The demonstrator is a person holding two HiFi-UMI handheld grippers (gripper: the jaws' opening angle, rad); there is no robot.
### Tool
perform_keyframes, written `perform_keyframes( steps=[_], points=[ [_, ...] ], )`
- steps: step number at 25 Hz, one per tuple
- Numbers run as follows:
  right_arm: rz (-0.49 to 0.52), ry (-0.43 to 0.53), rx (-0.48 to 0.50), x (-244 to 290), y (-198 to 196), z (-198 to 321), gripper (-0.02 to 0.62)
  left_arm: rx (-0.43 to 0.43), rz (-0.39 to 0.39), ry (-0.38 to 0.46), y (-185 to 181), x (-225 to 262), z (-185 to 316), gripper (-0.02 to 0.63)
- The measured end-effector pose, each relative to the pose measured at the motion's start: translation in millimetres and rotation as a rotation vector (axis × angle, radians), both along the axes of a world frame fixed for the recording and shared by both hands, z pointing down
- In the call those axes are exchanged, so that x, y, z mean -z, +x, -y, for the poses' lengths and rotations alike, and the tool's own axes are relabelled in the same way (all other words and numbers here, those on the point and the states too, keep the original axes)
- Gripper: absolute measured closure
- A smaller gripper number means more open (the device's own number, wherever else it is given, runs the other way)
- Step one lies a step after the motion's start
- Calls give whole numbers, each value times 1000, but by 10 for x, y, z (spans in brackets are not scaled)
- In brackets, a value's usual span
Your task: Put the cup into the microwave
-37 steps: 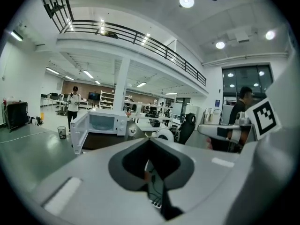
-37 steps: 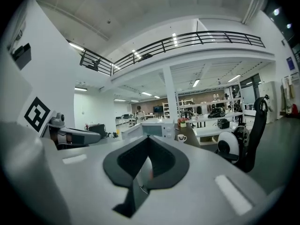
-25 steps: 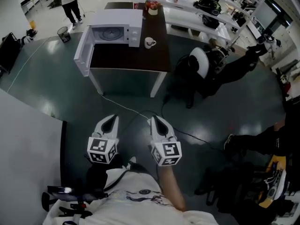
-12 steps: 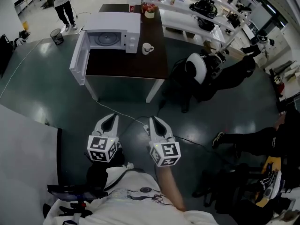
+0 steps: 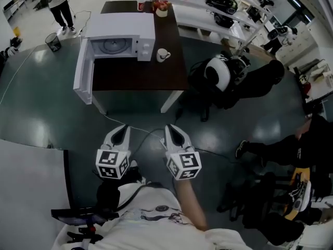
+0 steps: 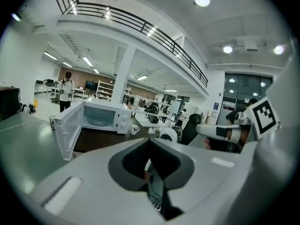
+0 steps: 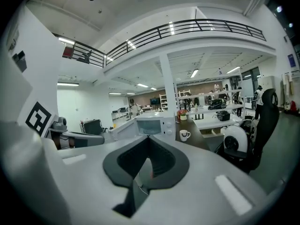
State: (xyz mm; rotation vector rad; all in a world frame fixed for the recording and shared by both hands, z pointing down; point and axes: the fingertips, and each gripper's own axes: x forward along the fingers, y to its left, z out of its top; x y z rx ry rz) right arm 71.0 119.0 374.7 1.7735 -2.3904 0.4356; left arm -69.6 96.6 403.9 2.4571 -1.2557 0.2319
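Cup [image 5: 162,54]: white mug, upright on dark tabletop [image 5: 140,74], just right of white microwave [image 5: 122,35], small gap between. Microwave door [image 5: 82,77] swung open to left; turntable [image 5: 111,45] visible inside. Left gripper [image 5: 124,128]: jaws together, nothing between. Right gripper [image 5: 171,128]: jaws together, nothing between. Both side by side over dark floor [image 5: 218,134], well apart from table, pointing toward it. Black-and-white chair [image 5: 218,73] at table's right.

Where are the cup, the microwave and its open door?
cup [image 5: 162,54], head view, its white body.
microwave [image 5: 122,25], head view, its flat top.
door [image 5: 83,74], head view, middle of the swung-open panel.
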Motion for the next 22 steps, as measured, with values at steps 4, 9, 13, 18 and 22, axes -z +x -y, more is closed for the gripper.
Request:
perform_keyframes(
  steps=[4, 9, 13, 18, 22],
  points=[
    [-13, -21, -6, -67, -40, 138, 594, -1, -10, -33, -74, -126, 145, 607],
    [-27, -55, -23, -141, -35, 349, 594, -17, -20, -61, -76, -205, 366, 607],
    [-27, -70, -24, -198, 45, 529, 594, -23, -16, -68, 10, -245, 532, 607],
    [-1, -71, 2, -250, 103, 903, 594, -2, 10, -60, 62, -243, 822, 607],
    [21, -39, 36, -169, 156, 1306, 594, 26, 33, -33, 114, -134, 1168, 607]
  ],
)
